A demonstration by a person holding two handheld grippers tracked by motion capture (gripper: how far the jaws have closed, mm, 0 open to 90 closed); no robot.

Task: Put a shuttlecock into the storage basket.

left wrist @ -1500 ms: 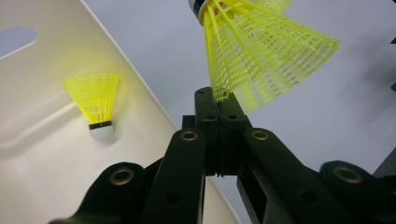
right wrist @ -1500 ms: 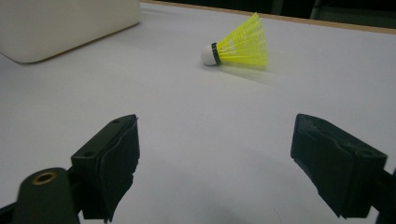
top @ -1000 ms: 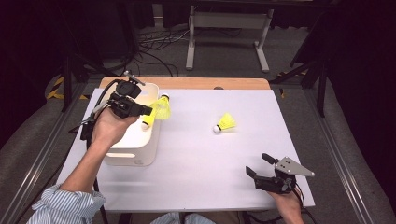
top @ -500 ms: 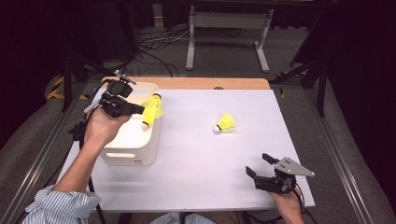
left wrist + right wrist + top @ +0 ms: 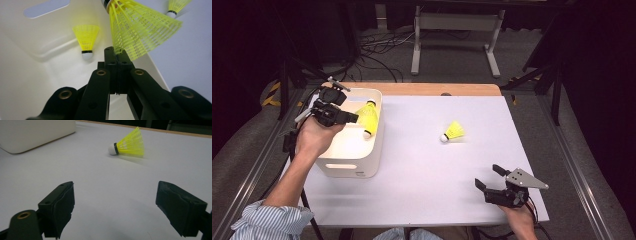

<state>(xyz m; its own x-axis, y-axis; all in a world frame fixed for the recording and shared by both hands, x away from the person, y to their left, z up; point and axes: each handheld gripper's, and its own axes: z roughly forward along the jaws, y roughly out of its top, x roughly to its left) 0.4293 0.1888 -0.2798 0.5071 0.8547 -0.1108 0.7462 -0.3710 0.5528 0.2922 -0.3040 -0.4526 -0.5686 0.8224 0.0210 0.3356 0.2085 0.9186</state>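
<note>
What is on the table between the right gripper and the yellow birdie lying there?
Nothing: in the right gripper view, bare white table runs from the right hand-held gripper to the shuttlecock.

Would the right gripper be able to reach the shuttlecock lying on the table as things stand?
Probably yes: the right gripper is open, and only bare table lies between it and the shuttlecock.

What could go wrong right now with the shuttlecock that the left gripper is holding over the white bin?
The left gripper pinches the held shuttlecock only at the edge of its mesh skirt, so it might slip or the skirt might bend. In the high view it hangs close to the white bin at its right wall; released there, it could perhaps hit the rim and fall onto the table. It could also land on the shuttlecock in the bin.
</note>
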